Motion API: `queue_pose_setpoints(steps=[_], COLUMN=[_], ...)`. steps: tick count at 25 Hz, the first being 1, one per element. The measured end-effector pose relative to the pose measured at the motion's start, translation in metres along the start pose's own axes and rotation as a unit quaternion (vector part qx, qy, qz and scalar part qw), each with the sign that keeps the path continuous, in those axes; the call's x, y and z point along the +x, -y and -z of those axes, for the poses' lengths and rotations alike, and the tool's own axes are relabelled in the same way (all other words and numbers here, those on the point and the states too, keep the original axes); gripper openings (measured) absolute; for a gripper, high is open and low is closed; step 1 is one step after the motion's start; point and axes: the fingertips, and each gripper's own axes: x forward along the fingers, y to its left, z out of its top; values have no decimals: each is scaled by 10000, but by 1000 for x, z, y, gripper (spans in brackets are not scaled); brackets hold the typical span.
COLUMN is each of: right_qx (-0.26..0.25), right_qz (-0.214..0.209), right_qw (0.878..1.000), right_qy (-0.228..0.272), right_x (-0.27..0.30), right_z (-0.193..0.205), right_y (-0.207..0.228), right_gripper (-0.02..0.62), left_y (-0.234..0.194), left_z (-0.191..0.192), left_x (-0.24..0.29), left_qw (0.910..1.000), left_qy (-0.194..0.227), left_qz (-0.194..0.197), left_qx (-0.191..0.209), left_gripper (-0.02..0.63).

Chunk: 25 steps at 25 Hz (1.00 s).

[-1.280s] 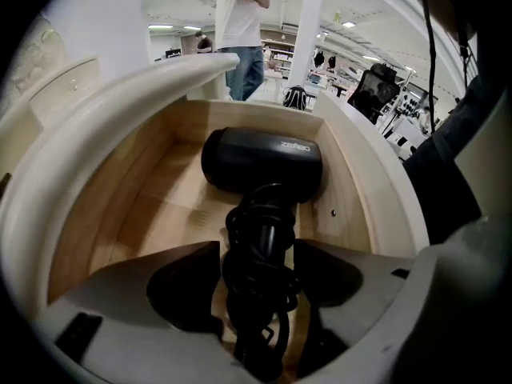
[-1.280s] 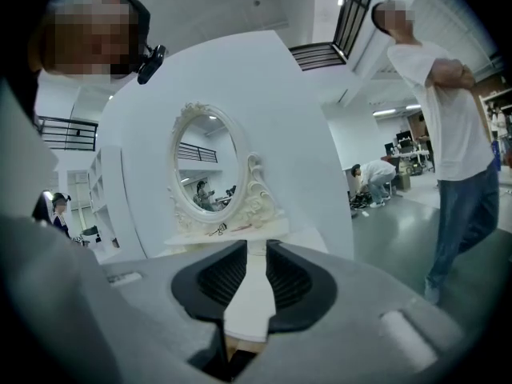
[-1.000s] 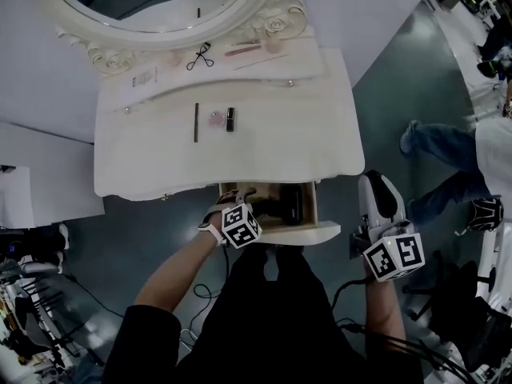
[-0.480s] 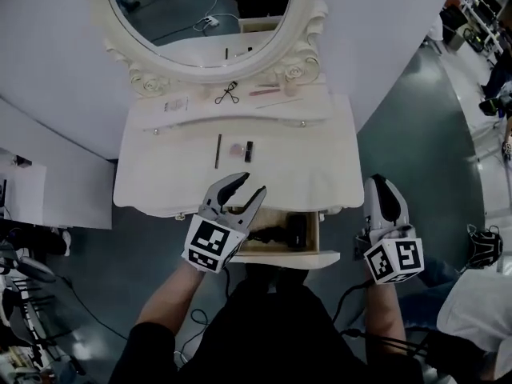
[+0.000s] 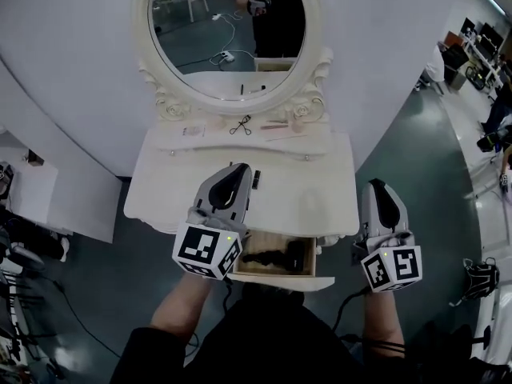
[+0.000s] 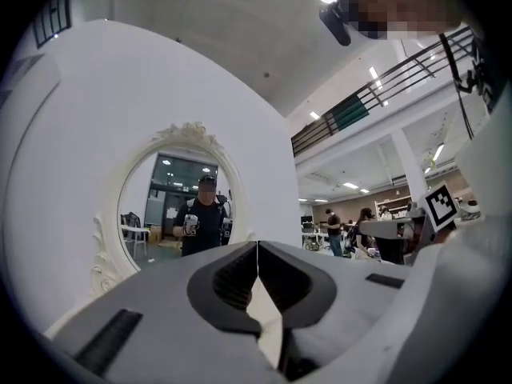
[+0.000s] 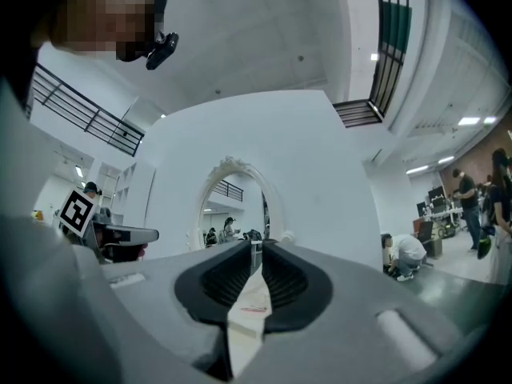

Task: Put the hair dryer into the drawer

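The black hair dryer point(image 5: 276, 256) lies inside the open wooden drawer point(image 5: 278, 279) at the front of the white dressing table point(image 5: 316, 192). My left gripper point(image 5: 237, 170) hovers above the tabletop beyond the drawer, pointing level at the mirror, shut and empty. In the left gripper view the left gripper point(image 6: 257, 247) has its pads touching, with nothing between them. My right gripper point(image 5: 376, 185) is raised off the table's right edge. In the right gripper view the right gripper point(image 7: 256, 247) shows a narrow gap between its pads and holds nothing.
An oval mirror point(image 5: 228, 38) in a carved white frame stands behind the table. An eyelash curler point(image 5: 241, 125) and small cosmetics lie on the rear shelf, and a dark lipstick point(image 5: 256, 180) on the tabletop. Cables trail on the floor point(image 5: 72, 318). People are at the far right.
My left gripper has come up out of the drawer and shut, leaving the hair dryer inside. My right gripper rose a little and narrowed. The view has tilted up toward the mirror.
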Motion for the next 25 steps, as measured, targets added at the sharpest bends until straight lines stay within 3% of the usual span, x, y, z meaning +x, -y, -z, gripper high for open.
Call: queue_pose_setpoints(steps=[11, 25], right_qx=[-306, -300], right_qz=[-217, -336], right_qw=[9980, 9975], right_qy=[503, 537], right_x=[-4, -5], right_z=[-41, -45], right_y=[-11, -13], right_gripper=[43, 43], left_y=[-1, 2], left_z=[-42, -45], left_x=[-16, -19], left_qw=[9981, 9974], left_qy=[474, 452], left_qz=[-368, -495], left_qx=[119, 246], left_gripper=[3, 3])
